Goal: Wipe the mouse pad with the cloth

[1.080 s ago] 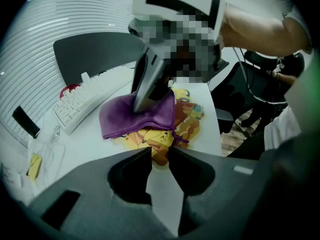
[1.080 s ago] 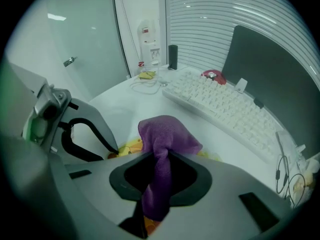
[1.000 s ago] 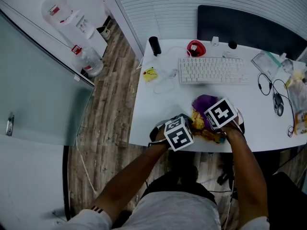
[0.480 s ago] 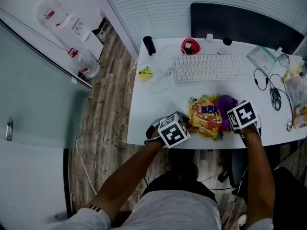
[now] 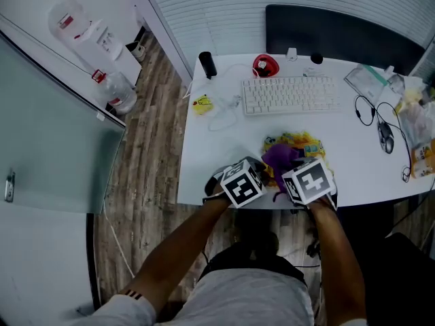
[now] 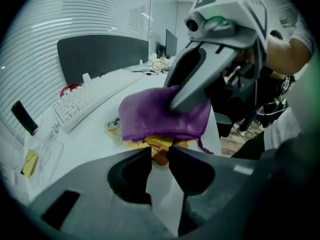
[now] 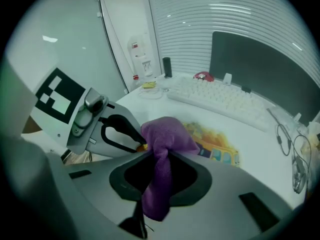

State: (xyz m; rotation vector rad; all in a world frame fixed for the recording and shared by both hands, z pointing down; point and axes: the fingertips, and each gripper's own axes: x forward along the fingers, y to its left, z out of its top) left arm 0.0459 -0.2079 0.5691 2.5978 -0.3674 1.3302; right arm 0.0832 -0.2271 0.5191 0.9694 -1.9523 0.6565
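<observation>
- Cloth (image 5: pixel 280 159) swept back along the mouse pad (image 5: pixel 304 143), from 3 o'clock toward 9 o'clock.
- Mouse pad lies at the desk (image 5: pixel 224 141) near edge, long axis 9-to-3.
- Right gripper (image 7: pixel 159 171) clamps the cloth; left gripper (image 6: pixel 159 156), jaws slightly apart, sits at the 9 o'clock corner.

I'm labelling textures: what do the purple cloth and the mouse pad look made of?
The cloth: soft, fuzzy fabric, perhaps microfibre; it bunches and hangs limp. The mouse pad: thin, matte, colour-printed sheet, probably fabric-topped; it lies flat on the desk.
</observation>
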